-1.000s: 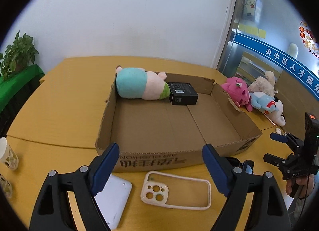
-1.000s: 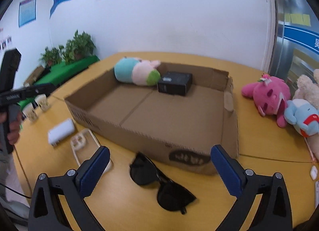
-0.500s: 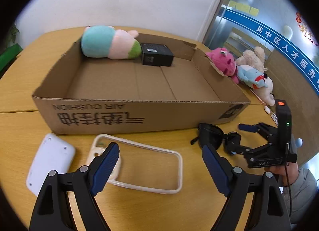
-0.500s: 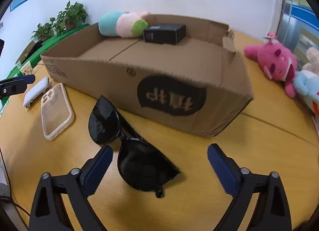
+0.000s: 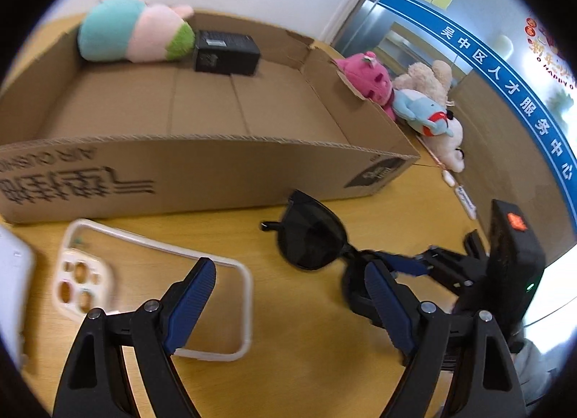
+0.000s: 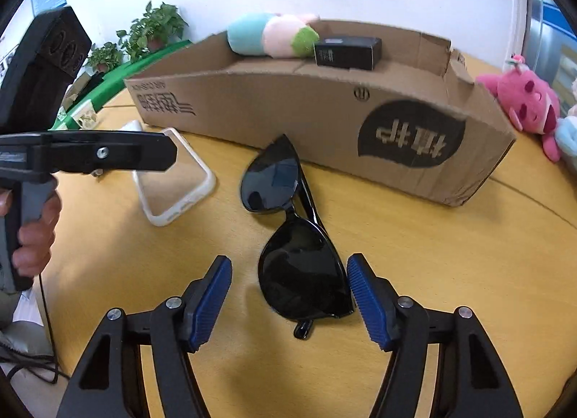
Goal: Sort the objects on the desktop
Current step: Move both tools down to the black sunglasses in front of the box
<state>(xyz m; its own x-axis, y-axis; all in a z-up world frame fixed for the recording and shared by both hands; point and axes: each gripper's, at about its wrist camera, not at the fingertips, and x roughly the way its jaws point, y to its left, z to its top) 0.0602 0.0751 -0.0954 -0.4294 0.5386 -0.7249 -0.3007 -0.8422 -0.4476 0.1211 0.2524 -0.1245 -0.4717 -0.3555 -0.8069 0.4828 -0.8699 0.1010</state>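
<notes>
Black sunglasses (image 6: 288, 223) lie on the wooden table in front of a cardboard box (image 6: 288, 108). My right gripper (image 6: 290, 295) is open, its blue pads either side of the near lens, close to touching. In the left wrist view the sunglasses (image 5: 312, 237) show with the right gripper (image 5: 393, 266) at them. My left gripper (image 5: 285, 306) is open and empty, low over the right end of a clear phone case (image 5: 151, 284). The box (image 5: 202, 162) holds a teal-and-pink plush (image 5: 133, 32) and a small black box (image 5: 225, 53).
A white device (image 5: 10, 273) lies left of the phone case. Pink, blue and cream plush toys (image 5: 407, 100) sit right of the box. Potted plants (image 6: 144, 39) and paper cups (image 6: 84, 115) stand at the table's far left.
Both grippers dropped toward the table and forward. The right gripper closed in around the sunglasses' near lens and its jaws narrowed. The left gripper moved over the phone case.
</notes>
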